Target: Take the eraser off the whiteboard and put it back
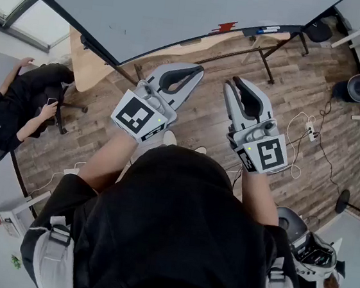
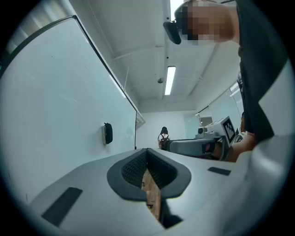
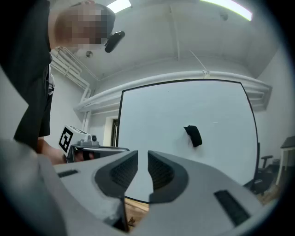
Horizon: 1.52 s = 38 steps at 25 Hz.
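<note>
Head view: left gripper (image 1: 198, 71) and right gripper (image 1: 229, 83) are held level, side by side; the whiteboard (image 1: 183, 5) is far ahead.
Left gripper view: jaws are closed on nothing; the eraser (image 2: 107, 133) clings to the board at left, well apart from the tips.
Right gripper view: jaws show a narrow, empty slit; the eraser hangs up and to the right.
Risk (a judgement): unless widened, that slit could nudge the eraser off the board instead of gripping it.

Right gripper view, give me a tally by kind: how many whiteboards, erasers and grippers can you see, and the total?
whiteboard: 1
eraser: 1, on the board
grippers: 2, the right gripper and the left gripper
Total: 4
</note>
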Each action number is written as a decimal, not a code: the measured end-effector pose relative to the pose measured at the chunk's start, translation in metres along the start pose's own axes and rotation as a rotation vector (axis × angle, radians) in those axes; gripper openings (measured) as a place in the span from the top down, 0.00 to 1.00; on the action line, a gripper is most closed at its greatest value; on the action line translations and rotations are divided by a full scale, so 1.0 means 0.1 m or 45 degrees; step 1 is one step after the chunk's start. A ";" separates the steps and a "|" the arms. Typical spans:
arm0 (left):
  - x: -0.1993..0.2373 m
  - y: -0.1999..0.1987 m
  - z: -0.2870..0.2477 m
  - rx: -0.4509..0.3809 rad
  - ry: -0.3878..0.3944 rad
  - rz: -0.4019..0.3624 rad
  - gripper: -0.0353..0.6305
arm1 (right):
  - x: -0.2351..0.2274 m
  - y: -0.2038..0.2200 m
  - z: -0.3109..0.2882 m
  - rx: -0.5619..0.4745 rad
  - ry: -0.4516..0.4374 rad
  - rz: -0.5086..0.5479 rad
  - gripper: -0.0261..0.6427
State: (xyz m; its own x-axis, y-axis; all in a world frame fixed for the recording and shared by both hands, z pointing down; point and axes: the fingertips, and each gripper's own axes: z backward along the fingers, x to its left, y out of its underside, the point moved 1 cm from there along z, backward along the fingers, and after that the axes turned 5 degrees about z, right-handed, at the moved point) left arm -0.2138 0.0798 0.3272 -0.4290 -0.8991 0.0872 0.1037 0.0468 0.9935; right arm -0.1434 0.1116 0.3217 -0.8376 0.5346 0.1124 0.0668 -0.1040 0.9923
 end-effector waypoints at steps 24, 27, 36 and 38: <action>-0.76 0.05 -0.35 0.029 -0.116 -0.047 0.95 | -0.34 -0.06 0.78 -0.071 -0.063 -0.030 0.86; -0.84 0.04 -0.41 0.034 -0.124 -0.052 0.95 | -0.38 -0.07 0.84 -0.075 -0.078 -0.031 0.86; -0.58 0.08 -0.65 0.026 -0.122 -0.048 0.95 | -0.66 0.06 0.61 -0.056 -0.083 -0.041 0.85; -0.45 0.08 -0.71 0.017 -0.121 -0.044 0.95 | -0.72 0.07 0.50 -0.053 -0.081 -0.037 0.85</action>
State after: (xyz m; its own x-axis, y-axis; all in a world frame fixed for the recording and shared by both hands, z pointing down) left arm -0.1298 0.0892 0.3257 -0.5152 -0.8551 0.0584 0.0759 0.0224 0.9969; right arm -0.0552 0.1140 0.3230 -0.8026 0.5901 0.0878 0.0192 -0.1216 0.9924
